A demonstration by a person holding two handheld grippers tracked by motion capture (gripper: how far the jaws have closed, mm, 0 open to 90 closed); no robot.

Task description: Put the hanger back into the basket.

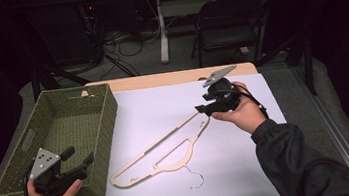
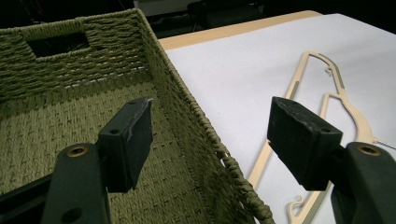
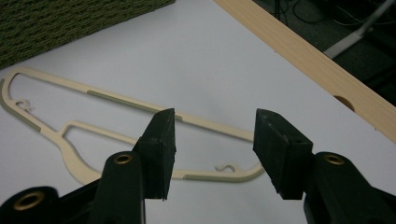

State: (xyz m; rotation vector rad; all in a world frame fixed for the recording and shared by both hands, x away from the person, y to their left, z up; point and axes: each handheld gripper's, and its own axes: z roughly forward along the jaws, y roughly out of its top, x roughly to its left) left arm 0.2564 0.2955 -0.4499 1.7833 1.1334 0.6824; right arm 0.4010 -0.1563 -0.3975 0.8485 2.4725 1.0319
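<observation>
Cream hanger (image 1: 161,152) lying flat on the white table (image 1: 252,169), mid-surface toward the front edge. Green woven basket (image 1: 102,137) along the table's left edge. Left gripper (image 1: 80,156), jaws wide apart and empty, straddling the basket's right wall. Right gripper (image 1: 203,108), jaws parted, empty, above the hanger's far end

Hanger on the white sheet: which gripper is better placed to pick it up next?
Probably the right. The right gripper hangs open just above the hanger at its far end. The left gripper, also open, sits over the near wall of the woven basket, away from the hanger.
</observation>
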